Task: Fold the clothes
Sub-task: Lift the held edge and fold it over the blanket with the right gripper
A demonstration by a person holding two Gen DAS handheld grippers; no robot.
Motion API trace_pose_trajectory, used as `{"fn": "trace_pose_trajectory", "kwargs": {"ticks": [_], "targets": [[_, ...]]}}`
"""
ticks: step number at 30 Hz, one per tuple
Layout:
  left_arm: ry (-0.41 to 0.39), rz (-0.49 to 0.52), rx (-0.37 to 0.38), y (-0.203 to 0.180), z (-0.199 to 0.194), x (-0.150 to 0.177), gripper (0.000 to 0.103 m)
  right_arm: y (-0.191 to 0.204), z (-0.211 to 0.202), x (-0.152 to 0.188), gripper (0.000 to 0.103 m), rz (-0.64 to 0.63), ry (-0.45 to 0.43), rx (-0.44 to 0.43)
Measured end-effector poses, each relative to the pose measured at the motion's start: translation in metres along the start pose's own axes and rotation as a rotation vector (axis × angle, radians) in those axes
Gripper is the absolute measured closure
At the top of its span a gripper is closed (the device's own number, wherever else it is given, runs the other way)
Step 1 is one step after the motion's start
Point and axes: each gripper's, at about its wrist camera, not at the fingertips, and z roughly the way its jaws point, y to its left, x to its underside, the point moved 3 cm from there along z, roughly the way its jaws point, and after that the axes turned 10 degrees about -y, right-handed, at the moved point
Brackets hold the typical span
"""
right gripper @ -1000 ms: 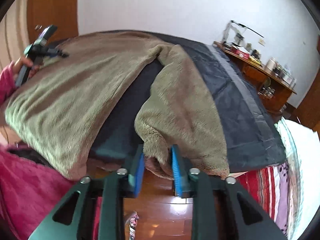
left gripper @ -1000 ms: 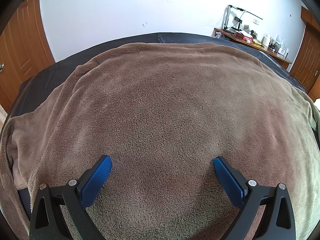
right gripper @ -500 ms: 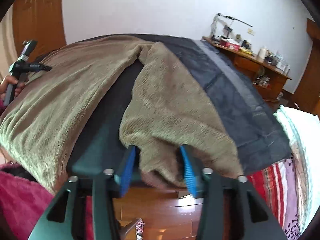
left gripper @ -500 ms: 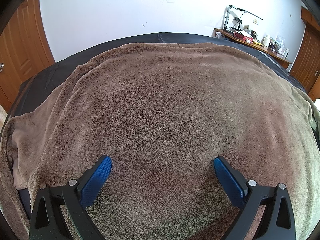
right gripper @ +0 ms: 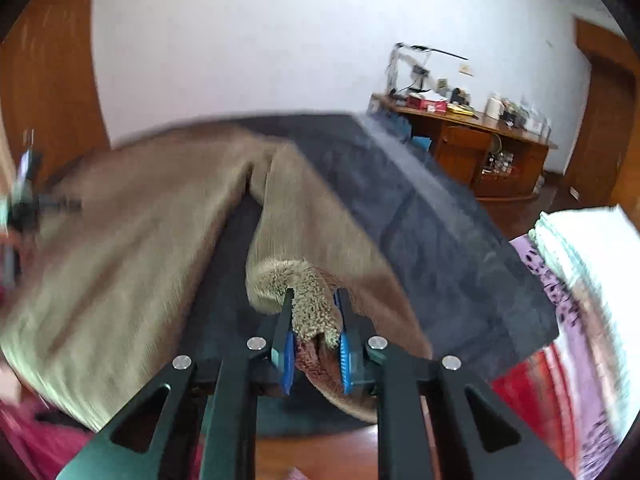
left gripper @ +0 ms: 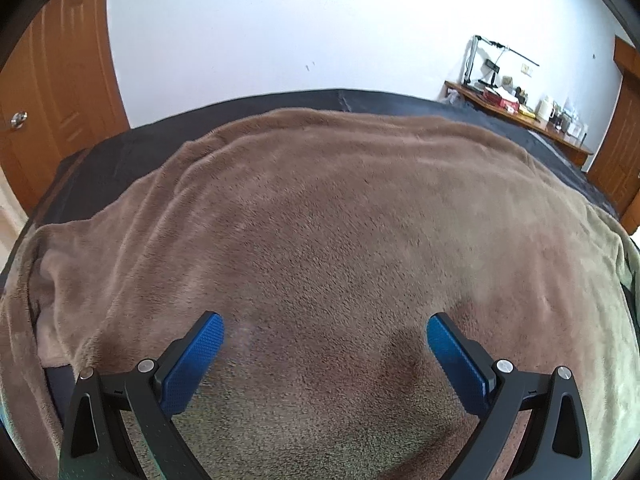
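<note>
A large brown fleece garment (left gripper: 328,240) lies spread over a bed with a black cover (left gripper: 104,160). My left gripper (left gripper: 324,328) stands wide open just above its near part, nothing between the blue pads (left gripper: 192,364). In the blurred right wrist view, the garment's long fleece leg or sleeve (right gripper: 304,216) runs along the dark cover (right gripper: 432,216). My right gripper (right gripper: 314,304) is closing on that piece's bunched end (right gripper: 310,304), with its blue pads (right gripper: 345,356) pressing the fleece from both sides. The left gripper (right gripper: 24,196) shows at the far left edge.
A wooden desk (right gripper: 480,132) with a lamp and clutter stands at the back right by a white wall. Wooden doors (left gripper: 52,92) flank the room. Folded striped and patterned bedding (right gripper: 576,320) lies right of the bed. The person's pink sleeve (right gripper: 36,448) is at the lower left.
The right gripper opened around the fleece end, then closed on it again and rose, rolling; the end now bunches up between the pads. The left gripper held still and open.
</note>
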Motion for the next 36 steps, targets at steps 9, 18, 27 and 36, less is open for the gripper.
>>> {"fn": "trace_pose_trajectory", "kwargs": {"ticks": [9,18,27,36], "targets": [[-0.038,0.039,0.004,-0.004,-0.007,-0.003,0.000,-0.056,-0.005,-0.089,0.085,0.485,-0.153,0.025],[0.004,-0.020,0.037,0.005,-0.003,0.000,0.000,-0.096,-0.025,-0.150,0.085,0.595,-0.296,0.257],[0.018,-0.077,0.089,0.009,-0.006,0.000,0.000,-0.015,-0.003,-0.194,0.085,0.484,-0.255,0.122],[0.028,-0.126,0.139,0.012,-0.009,-0.002,0.000,0.126,0.027,-0.213,0.085,0.314,-0.177,-0.183]]}}
